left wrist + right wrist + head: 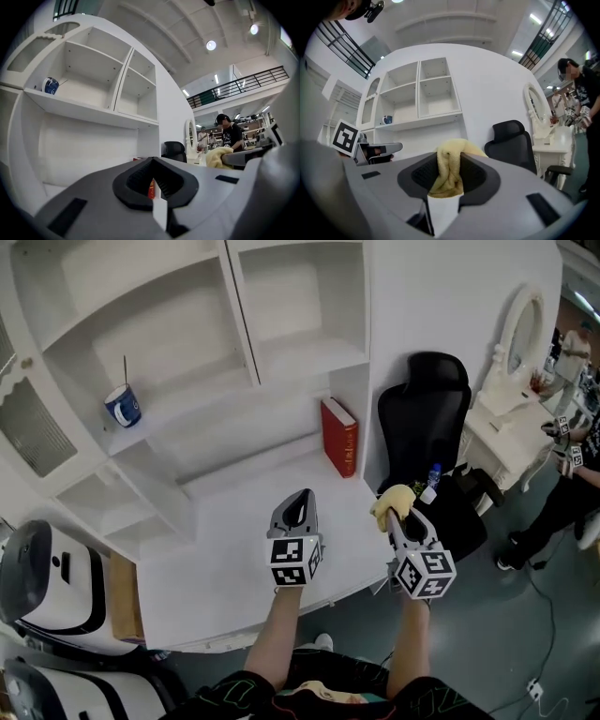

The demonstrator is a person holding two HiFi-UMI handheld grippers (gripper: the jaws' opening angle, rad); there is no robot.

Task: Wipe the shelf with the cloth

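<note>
Blue cup [123, 407] stands at the left end of a middle shelf [199, 399] in the white unit. Left tool [299, 495] hangs over the white counter [223, 551], jaws closed together with nothing between them, tips aimed toward the red book [339, 437] standing upright in the corner below the shelf. Right tool [397, 514] is at the counter's right edge, clenched on the bunched yellow cloth [394, 496], with a black chair [424, 404] just beyond it.
</note>
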